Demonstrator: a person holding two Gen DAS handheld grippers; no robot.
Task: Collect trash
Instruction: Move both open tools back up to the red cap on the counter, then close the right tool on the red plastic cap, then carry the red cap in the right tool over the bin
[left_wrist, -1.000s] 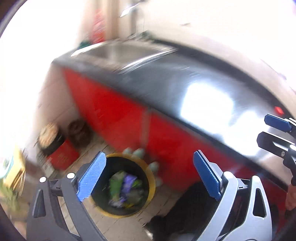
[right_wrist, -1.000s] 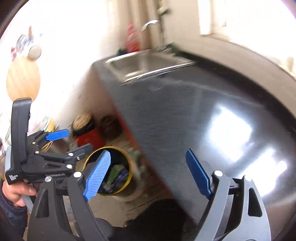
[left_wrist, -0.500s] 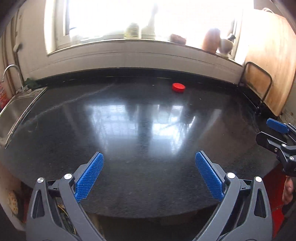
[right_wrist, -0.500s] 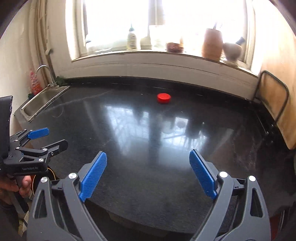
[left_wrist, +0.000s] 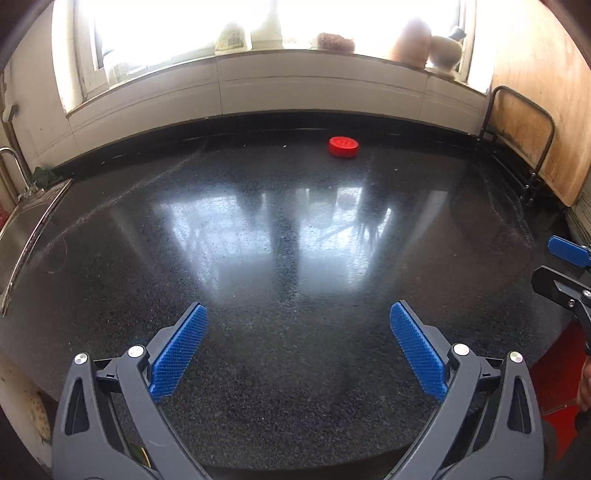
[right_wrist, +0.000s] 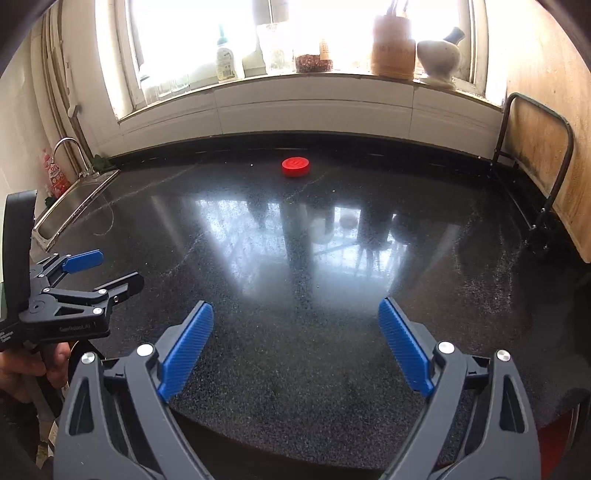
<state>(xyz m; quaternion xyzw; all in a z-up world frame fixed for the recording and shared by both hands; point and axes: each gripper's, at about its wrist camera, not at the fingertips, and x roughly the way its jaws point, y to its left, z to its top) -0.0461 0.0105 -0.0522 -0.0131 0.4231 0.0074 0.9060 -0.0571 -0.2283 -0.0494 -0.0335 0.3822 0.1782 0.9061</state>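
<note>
Glossy black table (right_wrist: 258, 258), red cap (right_wrist: 296, 167) near its far edge: light, stiff, slick, pinch the rim. Both tools, left (left_wrist: 297, 354) and right (right_wrist: 295, 345), gape empty.

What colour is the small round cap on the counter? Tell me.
Red. The cap shows best in the right wrist view, alone on the black speckled counter.

Home kitchen, black stone countertop (right_wrist: 258, 258), steel sink (right_wrist: 70, 206), windowsill jars (right_wrist: 391, 44)
</note>
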